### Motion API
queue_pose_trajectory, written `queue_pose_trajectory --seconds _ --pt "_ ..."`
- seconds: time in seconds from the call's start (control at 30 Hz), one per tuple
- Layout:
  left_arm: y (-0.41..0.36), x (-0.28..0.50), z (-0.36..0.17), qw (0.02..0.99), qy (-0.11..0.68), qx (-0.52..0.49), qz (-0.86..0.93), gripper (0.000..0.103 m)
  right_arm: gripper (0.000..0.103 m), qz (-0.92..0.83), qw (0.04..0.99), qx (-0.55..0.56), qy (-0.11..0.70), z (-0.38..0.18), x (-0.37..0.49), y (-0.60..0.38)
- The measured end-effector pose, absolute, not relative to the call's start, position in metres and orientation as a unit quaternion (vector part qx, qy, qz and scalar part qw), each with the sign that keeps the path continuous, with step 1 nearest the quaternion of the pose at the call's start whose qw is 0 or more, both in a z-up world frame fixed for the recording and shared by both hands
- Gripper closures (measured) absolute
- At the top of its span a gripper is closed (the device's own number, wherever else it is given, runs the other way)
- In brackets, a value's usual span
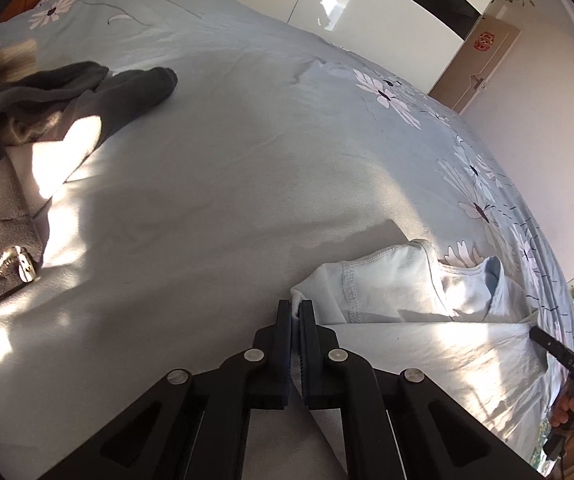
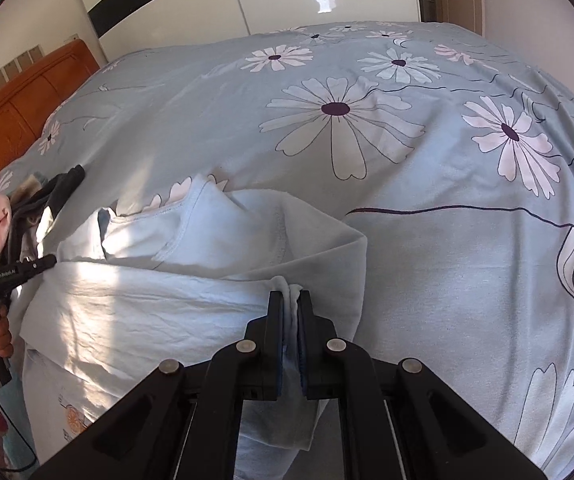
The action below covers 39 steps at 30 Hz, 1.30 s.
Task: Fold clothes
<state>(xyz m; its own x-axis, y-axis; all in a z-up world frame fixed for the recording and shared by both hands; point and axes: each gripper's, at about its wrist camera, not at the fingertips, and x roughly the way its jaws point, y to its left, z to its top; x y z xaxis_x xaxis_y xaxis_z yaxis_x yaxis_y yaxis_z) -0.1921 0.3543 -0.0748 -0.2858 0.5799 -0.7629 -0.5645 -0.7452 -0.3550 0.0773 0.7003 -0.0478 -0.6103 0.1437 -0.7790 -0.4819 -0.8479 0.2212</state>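
A pale blue shirt (image 2: 159,304) lies partly folded on the bed, its sleeve and collar end turned up toward the far side; it also shows in the left wrist view (image 1: 427,344). My left gripper (image 1: 296,308) is shut on an edge of the shirt, its jaws pinching the cloth. My right gripper (image 2: 291,298) is shut on a bunched fold of the same shirt at its near right corner. Each gripper shows in the other's view, the right one at the right edge (image 1: 567,360), the left one at the left edge (image 2: 11,276).
The bed has a light blue cover with daisy prints (image 2: 407,160). A pile of dark grey and pink clothes (image 1: 27,140) lies by the headboard side. An orange wooden headboard (image 2: 19,112) and white wardrobe doors (image 2: 207,0) stand beyond.
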Motion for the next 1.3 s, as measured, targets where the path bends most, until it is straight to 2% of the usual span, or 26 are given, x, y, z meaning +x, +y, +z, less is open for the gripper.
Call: queue_pose_trajectory --seconds 0.13,0.27,0.4,0.43,0.47,0.5,0.63,0.7,0.83,0.93,1.07,1.3 --pt "0.355 -0.191 -0.07 0.353 -0.008 -0.478 0.804 0.096 0.097 0.882 0.179 -0.376 0.218 -0.032 0.09 0.698" --pt "0.352 -0.191 -0.074 0.34 -0.022 -0.501 0.796 0.094 0.097 0.863 0.195 -0.409 0.225 -0.047 0.084 0.703" --pt "0.333 -0.184 -0.062 0.34 -0.039 -0.504 0.793 0.062 0.095 0.866 0.196 -0.406 0.216 -0.045 0.087 0.697" --pt "0.328 -0.179 -0.058 0.343 -0.039 -0.5 0.794 0.06 0.095 0.87 0.195 -0.4 0.214 -0.041 0.09 0.695" --pt "0.325 -0.174 -0.054 0.348 -0.036 -0.496 0.794 0.056 0.089 0.872 0.197 -0.397 0.207 -0.037 0.094 0.693" --pt "0.323 -0.169 -0.051 0.353 -0.035 -0.494 0.794 0.052 0.087 0.874 0.202 -0.395 0.197 -0.033 0.098 0.69" --pt "0.326 -0.146 -0.06 0.379 -0.032 -0.511 0.771 0.05 0.086 0.875 0.202 -0.393 0.198 -0.029 0.121 0.683" --pt "0.333 -0.134 -0.071 0.359 0.008 -0.517 0.777 0.05 0.086 0.869 0.202 -0.401 0.208 -0.034 0.133 0.679" --pt "0.322 -0.115 -0.07 0.339 0.015 -0.508 0.791 0.05 0.086 0.865 0.2 -0.413 0.202 -0.034 0.162 0.666" --pt "0.292 -0.092 -0.045 0.357 -0.014 -0.491 0.795 0.05 0.086 0.879 0.192 -0.38 0.214 -0.014 0.202 0.652" --pt "0.249 -0.043 -0.018 0.368 0.002 -0.455 0.811 0.048 0.085 0.886 0.173 -0.366 0.225 -0.006 0.25 0.614" --pt "0.195 0.053 -0.044 0.379 0.007 -0.472 0.796 0.046 0.085 0.874 0.14 -0.415 0.209 -0.038 0.316 0.543"
